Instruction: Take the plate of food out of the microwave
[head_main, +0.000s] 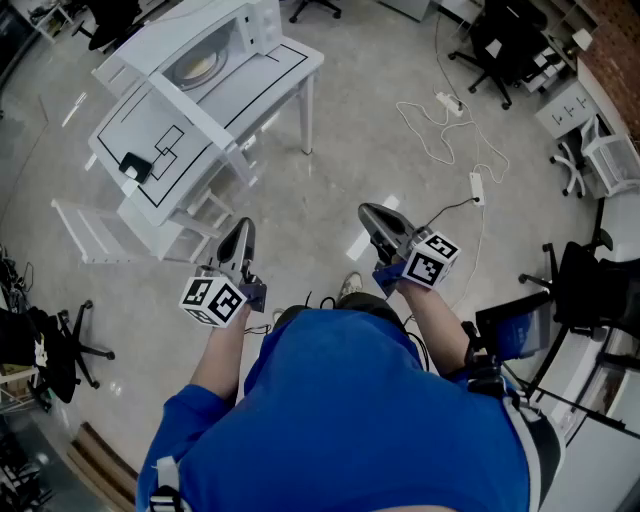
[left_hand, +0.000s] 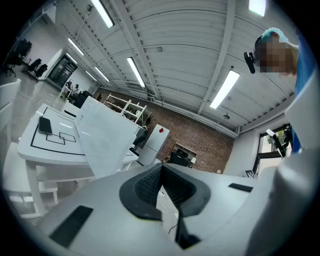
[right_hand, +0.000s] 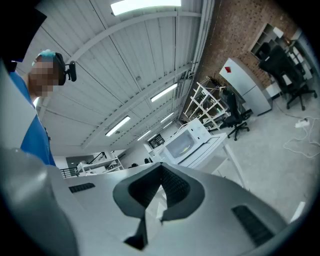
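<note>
sitting in the microwave (head_main: 252, 22), plate of food (head_main: 197, 68) is far from left gripper (head_main: 242, 228) and right gripper (head_main: 369, 211), fingers (right_hand: 177, 189) closed.

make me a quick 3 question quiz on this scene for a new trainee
1. True or false: the microwave door is already open.
2. Where does the small black object lie? A) on the floor B) on the white table C) inside the microwave
3. What do the left gripper and the right gripper hold?

Key
1. False: the door is shut, with the plate showing behind its window.
2. B
3. Nothing: both are shut and empty, held well short of the table.
</note>
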